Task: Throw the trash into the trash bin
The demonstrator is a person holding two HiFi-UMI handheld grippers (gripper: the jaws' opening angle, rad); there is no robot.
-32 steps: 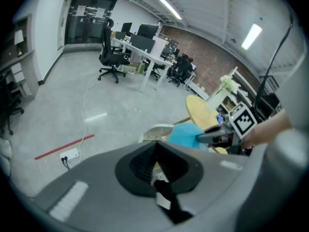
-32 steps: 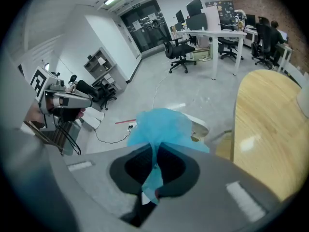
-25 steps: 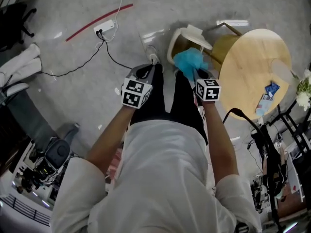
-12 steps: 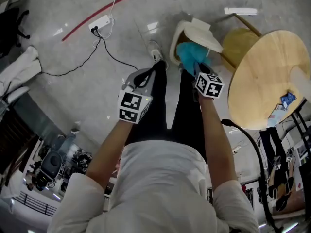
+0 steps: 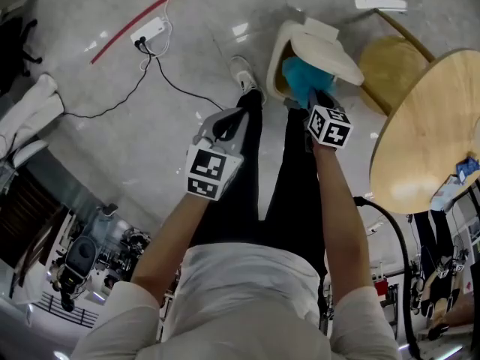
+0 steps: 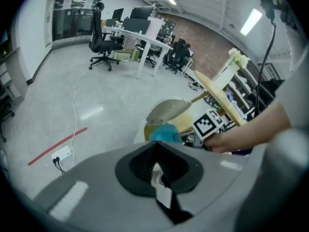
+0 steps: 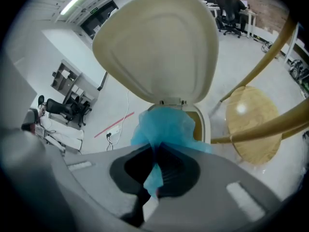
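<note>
Grey polished floor [image 5: 135, 148] spreads below the person, crossed by a red tape line [image 5: 142, 12] at far left, with a white power strip [image 5: 147, 32] and its cables beside it. At far centre stands the cream trash bin [image 5: 276, 62], its lid [image 5: 326, 47] raised. The right gripper [image 5: 315, 100] is clamped on a crumpled blue piece of trash [image 5: 304, 77], which hangs at the bin's open mouth just under the lid; a fold of it is pinched between the jaws. The left gripper [image 5: 225, 122] hovers to the left, over the person's dark trouser leg, with its jaws together and nothing between them. A round wooden desk [image 5: 427, 126] sits at right.
</note>
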